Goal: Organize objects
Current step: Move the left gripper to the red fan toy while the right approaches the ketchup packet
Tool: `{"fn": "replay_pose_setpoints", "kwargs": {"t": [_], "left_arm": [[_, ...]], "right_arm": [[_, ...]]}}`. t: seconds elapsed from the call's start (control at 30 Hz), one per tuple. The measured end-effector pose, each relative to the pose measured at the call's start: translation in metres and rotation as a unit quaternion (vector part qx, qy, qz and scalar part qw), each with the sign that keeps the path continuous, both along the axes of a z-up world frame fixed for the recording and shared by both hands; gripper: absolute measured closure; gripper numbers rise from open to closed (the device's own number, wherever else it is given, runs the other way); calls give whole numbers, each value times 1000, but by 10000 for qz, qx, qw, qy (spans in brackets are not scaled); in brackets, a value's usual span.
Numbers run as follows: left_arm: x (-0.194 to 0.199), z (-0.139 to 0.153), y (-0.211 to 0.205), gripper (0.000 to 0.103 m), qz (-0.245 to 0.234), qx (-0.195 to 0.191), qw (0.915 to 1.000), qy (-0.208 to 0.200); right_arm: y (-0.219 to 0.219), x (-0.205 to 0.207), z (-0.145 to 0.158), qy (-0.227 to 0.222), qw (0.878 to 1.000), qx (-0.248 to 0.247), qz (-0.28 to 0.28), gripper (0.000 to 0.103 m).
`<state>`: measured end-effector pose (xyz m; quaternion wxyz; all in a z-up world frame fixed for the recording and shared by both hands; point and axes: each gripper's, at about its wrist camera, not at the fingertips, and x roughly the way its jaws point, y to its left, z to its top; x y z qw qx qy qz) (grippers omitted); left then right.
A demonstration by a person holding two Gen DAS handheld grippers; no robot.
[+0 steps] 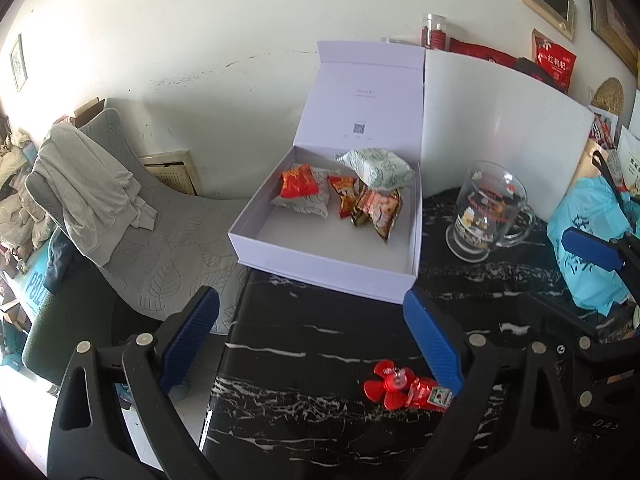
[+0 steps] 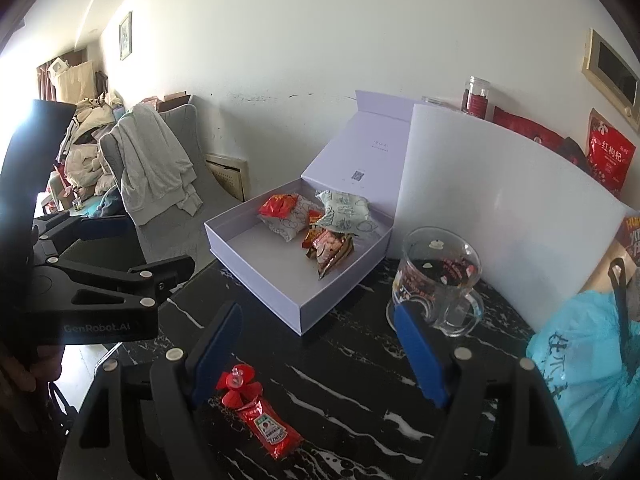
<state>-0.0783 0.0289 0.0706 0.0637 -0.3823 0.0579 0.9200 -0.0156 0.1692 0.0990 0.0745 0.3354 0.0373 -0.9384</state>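
Observation:
A white lidded box (image 1: 320,268) (image 2: 256,276) stands open on the black marble table (image 1: 320,344) (image 2: 352,376), with several snack packets (image 1: 344,192) (image 2: 320,224) inside. A red ketchup sachet (image 1: 430,394) (image 2: 269,428) and a small red fan-shaped toy (image 1: 386,382) (image 2: 237,384) lie on the table near me. My left gripper (image 1: 316,340) is open and empty above the table in front of the box. My right gripper (image 2: 318,352) is open and empty, with the sachet by its left finger.
A glass mug (image 1: 486,210) (image 2: 440,280) stands right of the box before a white board (image 1: 500,128) (image 2: 500,208). A blue plastic bag (image 1: 592,232) (image 2: 592,380) lies at the right. A grey chair with a draped garment (image 1: 96,188) (image 2: 156,164) stands left of the table.

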Motion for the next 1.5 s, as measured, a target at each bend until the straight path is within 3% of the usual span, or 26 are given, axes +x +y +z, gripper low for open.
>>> {"fn": "replay_pose_setpoints", "kwargs": {"t": [0.73, 1.03, 1.5], "left_arm": [[37, -66, 9, 10, -182, -45, 9980, -596], [35, -99, 15, 10, -298, -196, 9961, -806], [19, -131, 23, 10, -544, -224, 9933, -997]], "right_arm": [[-3, 42, -59, -457, 9987, 122, 210, 23], [-7, 37, -100, -968, 9941, 173, 467, 23], [-12, 23, -139, -1338, 9864, 169, 937, 23]]}}
